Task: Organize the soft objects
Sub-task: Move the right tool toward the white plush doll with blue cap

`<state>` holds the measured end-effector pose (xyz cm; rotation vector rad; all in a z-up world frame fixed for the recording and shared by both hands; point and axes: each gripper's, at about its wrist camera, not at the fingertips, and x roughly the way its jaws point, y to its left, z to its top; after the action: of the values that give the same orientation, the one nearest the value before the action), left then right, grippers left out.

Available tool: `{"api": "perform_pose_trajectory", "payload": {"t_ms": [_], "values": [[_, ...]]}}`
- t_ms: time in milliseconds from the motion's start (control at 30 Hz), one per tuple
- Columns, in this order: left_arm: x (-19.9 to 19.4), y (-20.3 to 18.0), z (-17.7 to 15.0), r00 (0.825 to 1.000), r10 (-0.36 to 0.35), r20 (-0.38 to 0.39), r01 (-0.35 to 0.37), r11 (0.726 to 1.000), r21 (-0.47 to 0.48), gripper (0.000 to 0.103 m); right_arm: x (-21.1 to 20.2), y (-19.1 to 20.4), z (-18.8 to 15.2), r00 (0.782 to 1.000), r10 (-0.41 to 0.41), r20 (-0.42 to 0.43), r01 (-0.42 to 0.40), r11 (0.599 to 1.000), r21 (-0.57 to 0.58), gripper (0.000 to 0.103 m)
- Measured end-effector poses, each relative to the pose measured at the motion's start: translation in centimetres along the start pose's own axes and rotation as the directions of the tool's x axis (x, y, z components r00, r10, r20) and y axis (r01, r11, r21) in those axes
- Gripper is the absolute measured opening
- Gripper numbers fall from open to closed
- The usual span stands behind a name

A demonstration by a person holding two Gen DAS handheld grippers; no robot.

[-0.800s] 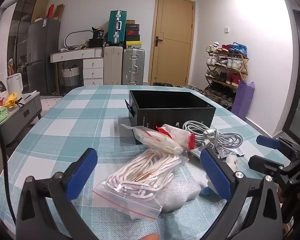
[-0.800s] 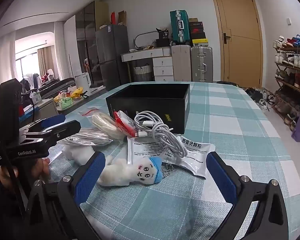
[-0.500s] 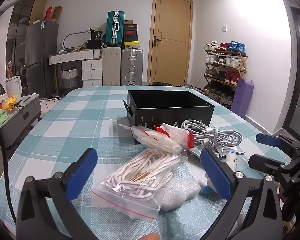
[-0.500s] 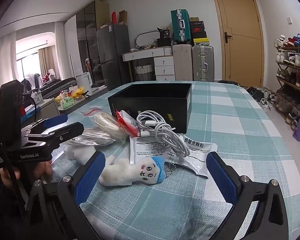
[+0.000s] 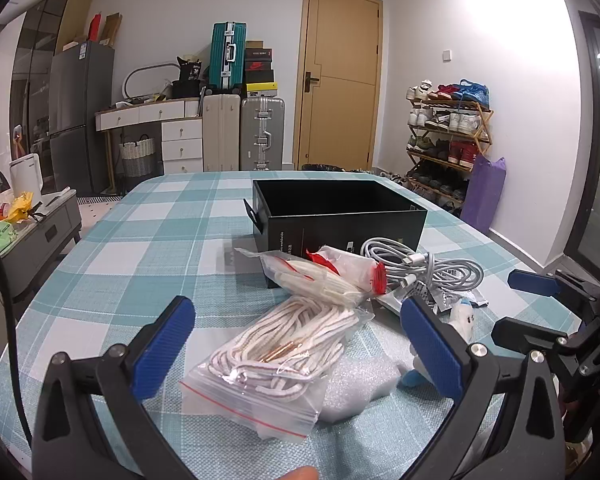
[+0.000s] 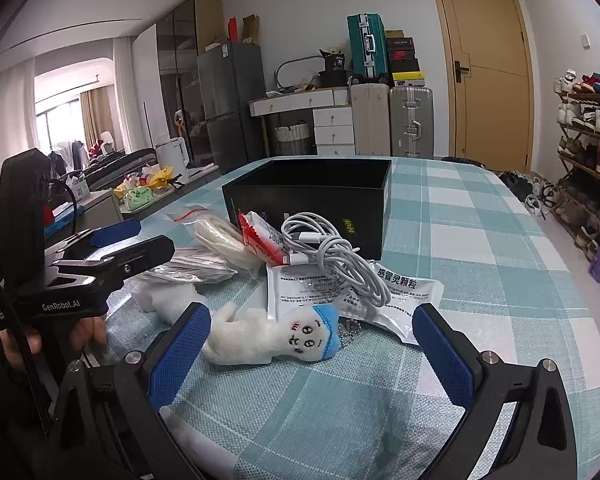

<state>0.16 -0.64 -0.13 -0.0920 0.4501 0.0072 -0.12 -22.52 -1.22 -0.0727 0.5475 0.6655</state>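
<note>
Both tools stand wide and empty: the left gripper over the bagged rope, the right gripper before the plush toy, both in front of the black box. Slick plastic could slip from the pads. The toy's bead chain lies by the white cable and medicine sachet and may drag them along.
</note>
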Motion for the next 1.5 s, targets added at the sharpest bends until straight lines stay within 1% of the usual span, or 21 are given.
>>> {"api": "perform_pose_trajectory", "payload": {"t_ms": [767, 967, 1100, 1267, 1500], "values": [[-0.2, 0.1, 0.0, 1.000, -0.008, 0.006, 0.008, 1.000, 0.013, 0.103, 1.4, 1.0, -0.1, 0.999, 0.028, -0.044, -0.029, 0.999, -0.015, 0.103], [-0.1, 0.1, 0.0, 1.000, -0.009, 0.005, 0.009, 1.000, 0.013, 0.103, 1.9, 1.4, -0.2, 0.997, 0.039, -0.070, -0.041, 0.999, -0.022, 0.103], [-0.1, 0.1, 0.0, 1.000, -0.009, 0.003, 0.009, 1.000, 0.016, 0.103, 2.4, 1.7, -0.4, 0.995, 0.032, -0.093, -0.035, 0.999, -0.027, 0.103], [-0.1, 0.1, 0.0, 1.000, -0.009, 0.004, 0.009, 1.000, 0.014, 0.103, 2.7, 2.0, -0.5, 0.995, 0.033, -0.097, -0.037, 0.999, -0.035, 0.103], [0.0, 0.1, 0.0, 1.000, -0.010, -0.006, 0.011, 1.000, 0.021, 0.103, 3.2, 2.2, -0.5, 0.992, 0.026, -0.123, -0.031, 0.999, -0.042, 0.102]]}}
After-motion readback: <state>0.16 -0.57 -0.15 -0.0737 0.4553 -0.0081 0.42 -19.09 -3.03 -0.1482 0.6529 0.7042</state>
